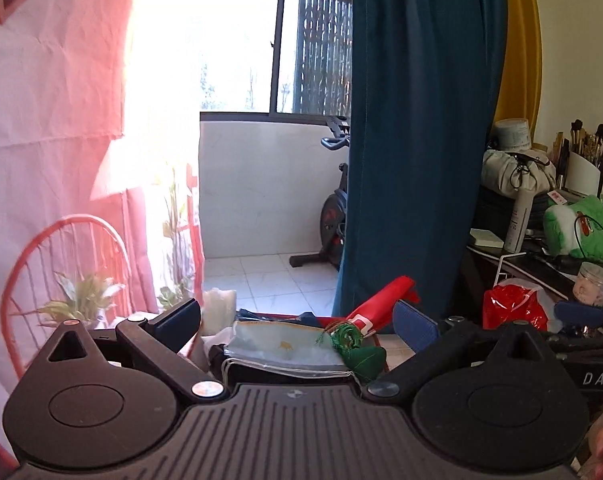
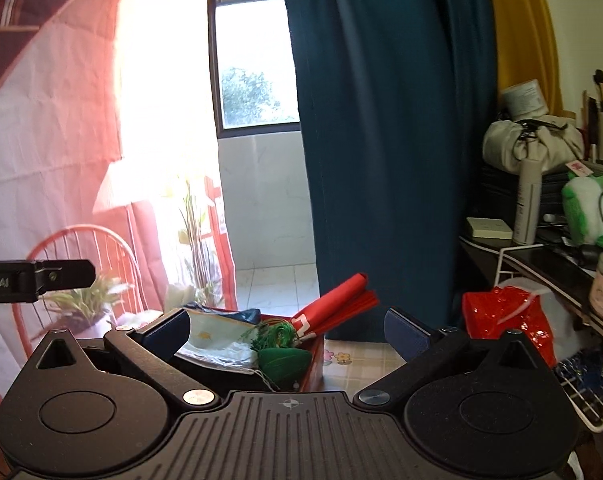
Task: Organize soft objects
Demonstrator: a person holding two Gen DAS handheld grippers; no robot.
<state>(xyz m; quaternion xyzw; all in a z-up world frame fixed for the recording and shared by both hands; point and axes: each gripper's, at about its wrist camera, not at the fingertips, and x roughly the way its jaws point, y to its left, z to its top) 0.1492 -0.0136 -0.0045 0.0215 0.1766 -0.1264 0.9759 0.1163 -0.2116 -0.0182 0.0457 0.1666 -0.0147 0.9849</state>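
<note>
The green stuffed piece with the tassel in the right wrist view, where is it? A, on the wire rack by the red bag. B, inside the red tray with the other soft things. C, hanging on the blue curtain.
B: the green stuffed piece lies inside the red tray, against the pale folded pouch.

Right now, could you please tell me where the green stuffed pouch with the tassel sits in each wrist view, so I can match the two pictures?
Left wrist view: the green pouch lies low and right of centre, between the tool's fingers, nearer the right one, on a pale packet.
Right wrist view: the green pouch lies low, just left of centre, at the red tray's right end.
Shared landmark: the blue curtain behind it.
</note>
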